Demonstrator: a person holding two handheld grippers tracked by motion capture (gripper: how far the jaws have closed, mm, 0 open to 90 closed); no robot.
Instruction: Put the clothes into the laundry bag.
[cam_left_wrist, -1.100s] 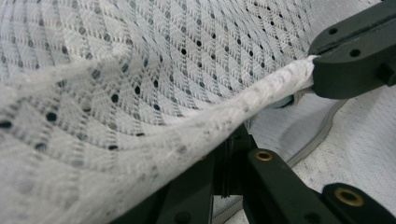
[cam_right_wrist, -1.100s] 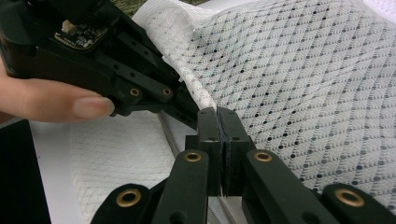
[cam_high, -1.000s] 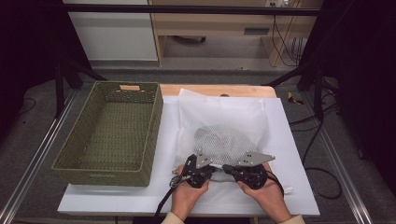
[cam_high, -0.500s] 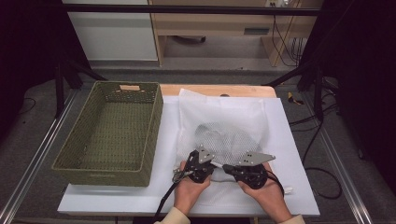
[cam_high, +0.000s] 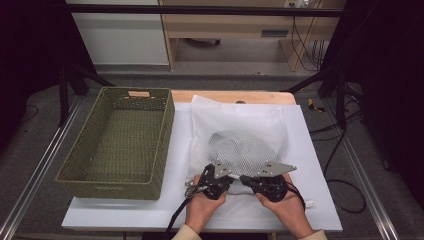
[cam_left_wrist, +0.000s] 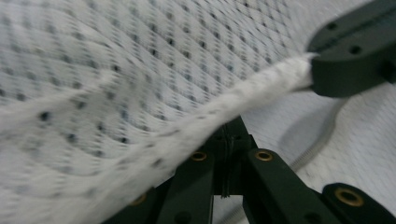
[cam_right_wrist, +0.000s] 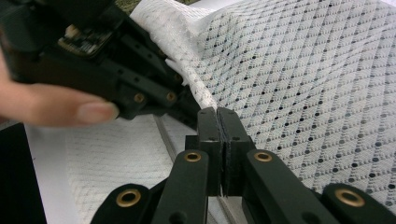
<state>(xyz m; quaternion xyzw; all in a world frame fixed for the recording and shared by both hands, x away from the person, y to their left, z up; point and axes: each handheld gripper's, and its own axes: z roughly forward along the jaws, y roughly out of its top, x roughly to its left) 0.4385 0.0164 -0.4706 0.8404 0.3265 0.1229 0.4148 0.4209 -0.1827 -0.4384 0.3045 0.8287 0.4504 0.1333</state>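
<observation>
You clamp both the left gripper (cam_high: 223, 175) and right gripper (cam_high: 248, 179) shut on the mesh bag's (cam_high: 240, 145) near edge, lifting its mouth off the tabletop (cam_high: 320, 200).

The desk (cam_high: 320, 210) has a white top, with a strip of bare wood along its far edge. A green woven basket (cam_high: 120, 140) sits on the left side. Just beside it, a white net bag (cam_high: 235, 120) lies spread over the middle and right. Part of the bag is lifted up into a hump.
</observation>
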